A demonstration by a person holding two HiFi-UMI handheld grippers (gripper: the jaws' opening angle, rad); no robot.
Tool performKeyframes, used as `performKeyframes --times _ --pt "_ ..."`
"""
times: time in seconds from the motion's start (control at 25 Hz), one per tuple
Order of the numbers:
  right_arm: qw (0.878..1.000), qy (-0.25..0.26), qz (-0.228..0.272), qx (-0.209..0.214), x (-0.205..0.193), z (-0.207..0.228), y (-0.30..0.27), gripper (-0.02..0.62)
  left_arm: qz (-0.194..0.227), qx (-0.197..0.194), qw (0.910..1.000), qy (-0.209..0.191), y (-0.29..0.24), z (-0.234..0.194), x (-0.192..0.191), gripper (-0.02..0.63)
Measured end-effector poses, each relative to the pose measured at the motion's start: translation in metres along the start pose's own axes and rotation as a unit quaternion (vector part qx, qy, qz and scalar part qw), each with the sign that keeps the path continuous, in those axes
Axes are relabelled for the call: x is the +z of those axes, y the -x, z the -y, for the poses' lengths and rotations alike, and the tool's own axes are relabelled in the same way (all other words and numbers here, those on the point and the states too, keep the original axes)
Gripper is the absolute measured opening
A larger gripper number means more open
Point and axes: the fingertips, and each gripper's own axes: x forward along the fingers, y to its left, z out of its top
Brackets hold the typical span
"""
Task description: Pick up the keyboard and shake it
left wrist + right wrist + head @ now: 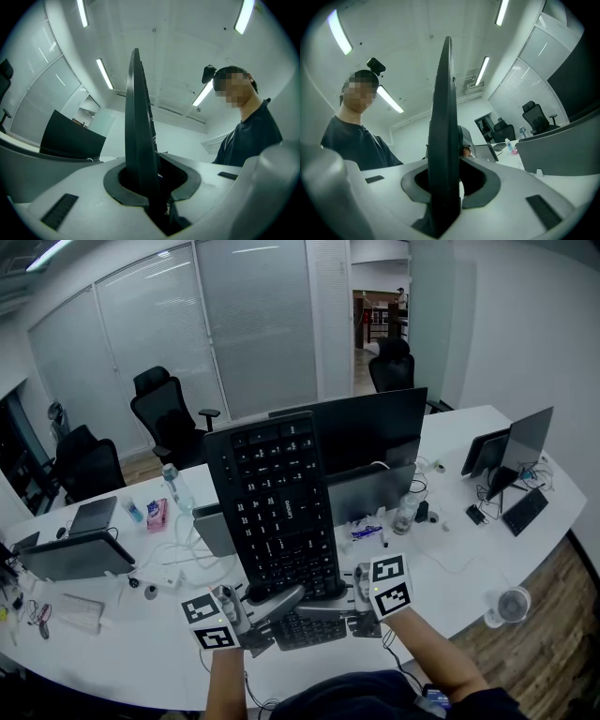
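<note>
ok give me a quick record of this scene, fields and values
keyboard: black, held upright, keys towards the head camera
left gripper: shut on the keyboard's lower edge
right gripper: shut on the same edge, further right
desk: white, curved
monitor: behind the keyboard
task stage: keyboard gripped by both

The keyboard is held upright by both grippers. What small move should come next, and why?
Probably start a short, gentle shake. The left gripper and right gripper each have jaws shut on the lower edge of the keyboard, which stands upright above the desk.
</note>
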Motion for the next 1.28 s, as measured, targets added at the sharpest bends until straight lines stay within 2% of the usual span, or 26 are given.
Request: performKeyframes --times 0.32,0.68,0.76,0.92,1.12,1.28 --pt "1.000 0.010 -0.005 -0.021 -0.001 -0.001 0.002 0.087 0.001 -0.003 1.0000 0.000 -0.002 0.003 -0.001 0.098" --pt "0.999 0.027 -0.005 -0.042 -0.003 0.000 0.002 0.086 0.003 0.002 0.9989 -0.046 0.001 0.005 -0.004 0.120" --pt "0.998 0.032 -0.008 -0.044 -0.002 0.001 0.003 0.086 -0.005 0.005 0.9973 -0.073 0.000 0.005 -0.006 0.131" --pt "0.998 0.040 -0.009 -0.050 0.001 0.003 0.006 0.086 -0.006 0.031 0.9895 -0.141 0.003 0.000 -0.007 0.180" --pt "0.996 0.054 -0.006 -0.071 0.002 0.007 0.005 0.086 -0.002 0.065 0.9862 -0.152 0.020 -0.009 -0.009 0.222" --pt "0.991 0.080 -0.012 -0.110 0.004 0.015 0.010 0.086 -0.007 0.112 0.9780 -0.176 0.035 -0.021 -0.008 0.241"
